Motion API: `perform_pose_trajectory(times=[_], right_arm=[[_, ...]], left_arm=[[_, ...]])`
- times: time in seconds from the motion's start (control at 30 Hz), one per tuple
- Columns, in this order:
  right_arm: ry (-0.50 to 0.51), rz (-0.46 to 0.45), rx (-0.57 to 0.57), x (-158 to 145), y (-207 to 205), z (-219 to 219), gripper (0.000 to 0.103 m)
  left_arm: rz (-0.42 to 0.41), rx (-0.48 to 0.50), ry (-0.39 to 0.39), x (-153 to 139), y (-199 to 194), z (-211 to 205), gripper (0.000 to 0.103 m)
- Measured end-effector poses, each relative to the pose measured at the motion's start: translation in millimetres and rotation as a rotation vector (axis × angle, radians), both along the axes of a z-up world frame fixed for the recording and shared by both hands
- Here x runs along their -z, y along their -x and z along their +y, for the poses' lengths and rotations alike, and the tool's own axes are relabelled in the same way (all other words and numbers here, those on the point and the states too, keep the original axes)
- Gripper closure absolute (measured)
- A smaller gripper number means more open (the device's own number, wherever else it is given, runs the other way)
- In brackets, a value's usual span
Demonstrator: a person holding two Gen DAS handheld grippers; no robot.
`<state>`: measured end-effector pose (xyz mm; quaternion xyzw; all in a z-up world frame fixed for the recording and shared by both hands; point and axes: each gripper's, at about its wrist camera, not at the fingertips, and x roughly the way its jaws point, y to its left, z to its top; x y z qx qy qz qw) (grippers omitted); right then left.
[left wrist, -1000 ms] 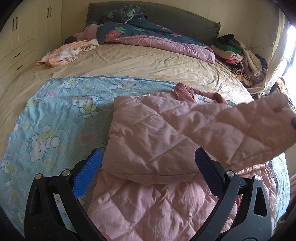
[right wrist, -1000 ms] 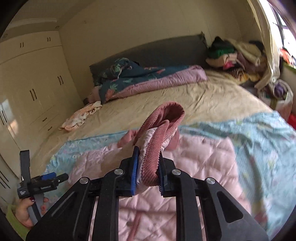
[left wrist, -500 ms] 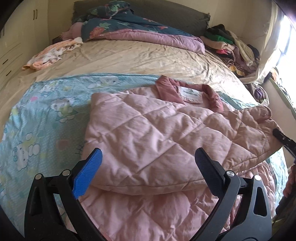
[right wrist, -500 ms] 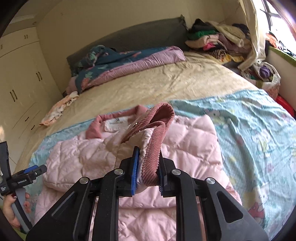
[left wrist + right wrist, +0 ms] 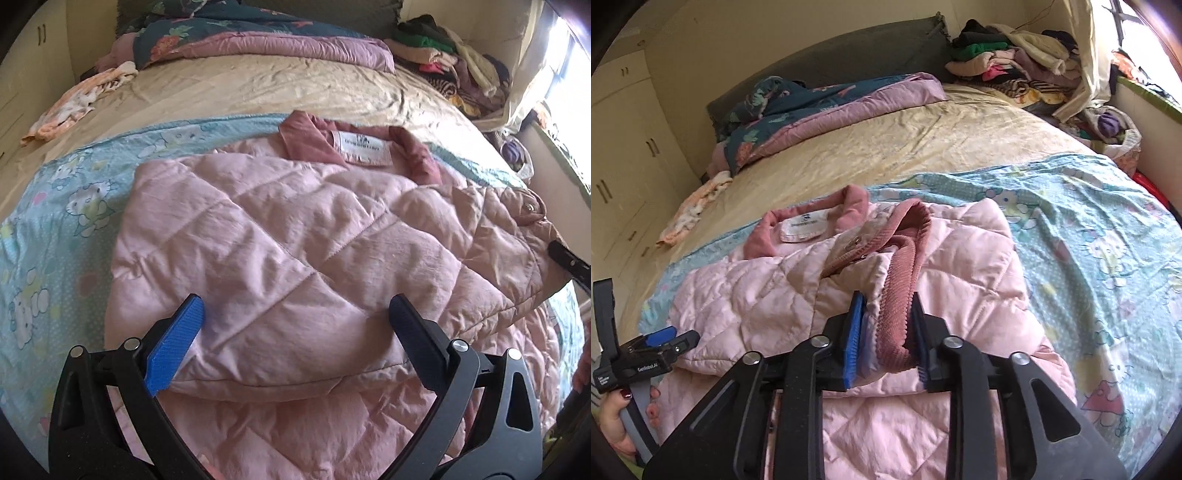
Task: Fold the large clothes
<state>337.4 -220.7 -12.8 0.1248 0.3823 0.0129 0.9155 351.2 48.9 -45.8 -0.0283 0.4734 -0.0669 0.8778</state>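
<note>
A pink quilted jacket (image 5: 295, 240) lies on the bed with its darker pink collar and white label (image 5: 364, 147) at the far end. One sleeve is folded across its body. My left gripper (image 5: 295, 321) hangs wide open just above the folded sleeve, holding nothing. In the right wrist view the sleeve's ribbed pink cuff (image 5: 905, 280) rests on the jacket (image 5: 960, 266). My right gripper (image 5: 886, 332) has the cuff between its jaws, which are opening, and the cuff sits loosely there. The left gripper (image 5: 646, 354) shows at the lower left, held by a hand.
The jacket lies on a light blue cartoon blanket (image 5: 55, 221) over a beige sheet (image 5: 277, 85). A floral duvet (image 5: 240, 33) is bunched at the headboard. A pile of clothes (image 5: 443, 55) sits at the far right, a small peach garment (image 5: 74, 107) at the far left. Wardrobe doors (image 5: 624, 147) line the left wall.
The right gripper lowered the sleeve cuff onto the jacket and its jaws parted around it. The left gripper moved in closer over the folded sleeve, still open.
</note>
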Motion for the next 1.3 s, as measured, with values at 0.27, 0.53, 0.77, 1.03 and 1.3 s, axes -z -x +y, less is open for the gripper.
perform_pose_trajectory(times=[0.27, 0.53, 0.77, 1.03, 1.3], right_arm=[[0.051, -0.023, -0.069, -12.1, 2.6, 19.0, 0.047], [0.132, 0.074, -0.29, 5.0, -23.1, 87.9, 0.039], [0.221, 0.239, -0.313, 59.4, -50.8, 111.0, 0.034], [0.226, 0.218, -0.3, 78.6, -53.7, 113.3, 0.03], [0.2, 0.198, -0.291, 75.7, -49.2, 109.3, 0.03]], left_arm=[[0.064, 0.008, 0.0, 27.8, -8.8, 1.9, 0.008], [0.053, -0.001, 0.019, 35.8, -11.6, 5.1, 0.008], [0.039, 0.005, 0.027, 34.0, -9.2, 6.9, 0.008], [0.011, 0.002, 0.022, 25.0, 3.2, 4.0, 0.009], [0.0, 0.006, 0.052, 6.5, 16.6, 4.4, 0.009]])
